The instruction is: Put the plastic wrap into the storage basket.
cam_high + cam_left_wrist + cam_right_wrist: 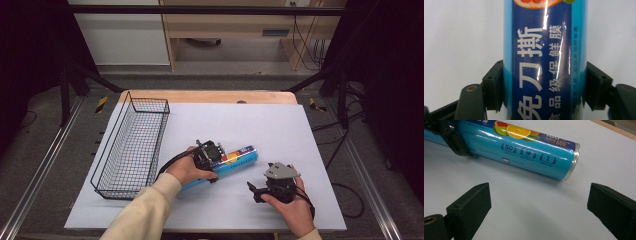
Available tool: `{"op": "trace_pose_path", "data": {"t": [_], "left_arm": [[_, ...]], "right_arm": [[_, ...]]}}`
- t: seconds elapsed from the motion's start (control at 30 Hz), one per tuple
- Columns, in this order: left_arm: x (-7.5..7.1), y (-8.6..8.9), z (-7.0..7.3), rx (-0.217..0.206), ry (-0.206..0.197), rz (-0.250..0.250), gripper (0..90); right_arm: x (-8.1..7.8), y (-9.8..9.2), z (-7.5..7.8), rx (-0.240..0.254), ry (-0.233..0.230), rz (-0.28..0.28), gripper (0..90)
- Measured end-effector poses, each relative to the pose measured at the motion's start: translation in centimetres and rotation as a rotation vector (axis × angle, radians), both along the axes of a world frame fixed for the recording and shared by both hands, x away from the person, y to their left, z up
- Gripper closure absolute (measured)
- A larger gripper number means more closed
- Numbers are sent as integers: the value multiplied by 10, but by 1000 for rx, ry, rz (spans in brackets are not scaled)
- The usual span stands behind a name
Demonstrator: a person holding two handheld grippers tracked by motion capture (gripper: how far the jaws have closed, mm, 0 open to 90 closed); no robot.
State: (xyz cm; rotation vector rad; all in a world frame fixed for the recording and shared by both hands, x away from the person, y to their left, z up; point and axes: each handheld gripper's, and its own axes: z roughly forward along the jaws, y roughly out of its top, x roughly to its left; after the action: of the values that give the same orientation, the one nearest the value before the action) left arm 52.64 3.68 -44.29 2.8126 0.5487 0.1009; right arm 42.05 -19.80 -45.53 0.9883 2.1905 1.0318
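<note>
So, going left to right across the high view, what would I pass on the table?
Wire basket → left tongs clamped on the blue roll → right tongs, open over the white mat.

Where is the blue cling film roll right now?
In the high view the blue cling film roll lies on the white table sheet, right of the black wire basket, clamped in the left tongs.

Wire basket at table's left edge.

Lab, framed rig, floor cables
</note>
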Motion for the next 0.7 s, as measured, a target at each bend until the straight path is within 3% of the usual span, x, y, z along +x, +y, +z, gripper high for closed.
{"op": "trace_pose_path", "data": {"t": [0.7], "left_arm": [[-2,-3,-1,20,-15,-2,314]], "right_arm": [[0,0,-1,-7,3,1,55]]}}
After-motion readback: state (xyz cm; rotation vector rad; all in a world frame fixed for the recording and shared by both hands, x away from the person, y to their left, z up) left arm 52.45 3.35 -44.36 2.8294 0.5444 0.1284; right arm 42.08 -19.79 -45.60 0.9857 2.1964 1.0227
